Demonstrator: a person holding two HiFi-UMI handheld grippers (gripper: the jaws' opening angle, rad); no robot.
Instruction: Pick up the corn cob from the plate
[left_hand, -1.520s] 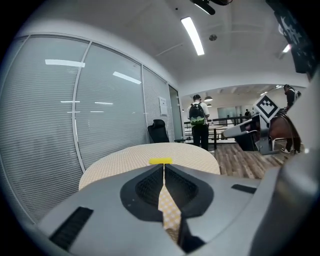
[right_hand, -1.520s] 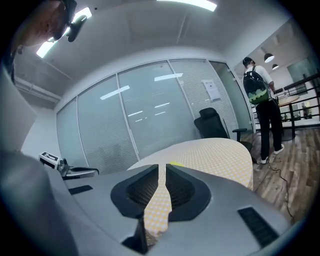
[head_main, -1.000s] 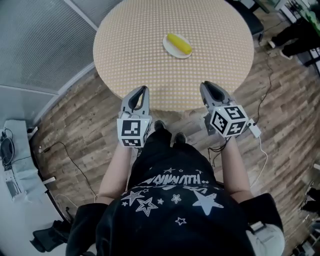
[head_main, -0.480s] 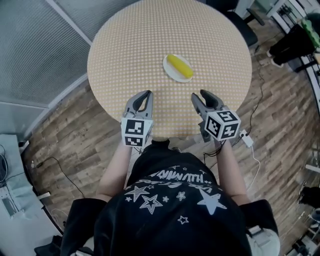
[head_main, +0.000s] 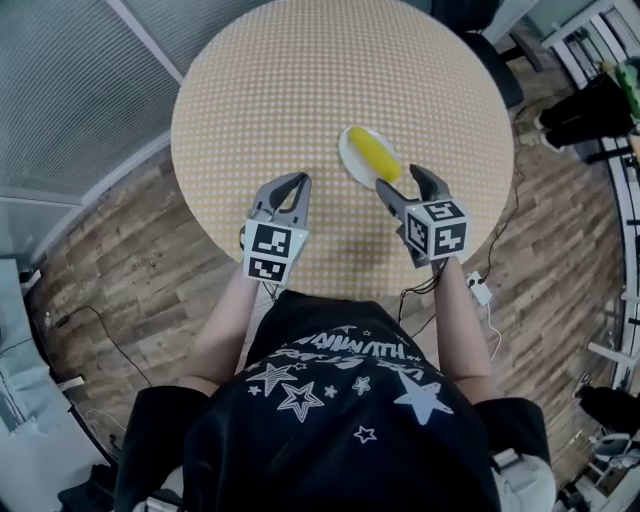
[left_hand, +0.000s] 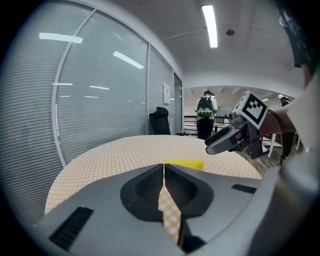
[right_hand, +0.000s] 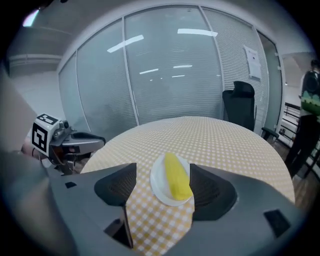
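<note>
Two grippers hang near the plate (head_main: 347, 152): your right gripper (head_main: 400, 184), just short of it, is opening its empty jaws to take the corn (head_main: 374, 156) lying on it; your left gripper (head_main: 298, 182), farther from the plate, is clenched on nothing, spare. Checked round table (head_main: 270, 90), glass wall (right_hand: 170, 75) beyond

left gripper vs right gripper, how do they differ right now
Left gripper has its jaws together; right gripper has them wide and opening. Left gripper sits over bare table; right gripper is at the edge of the plate, with the corn cob lined up in its gap. Both hold nothing.
</note>
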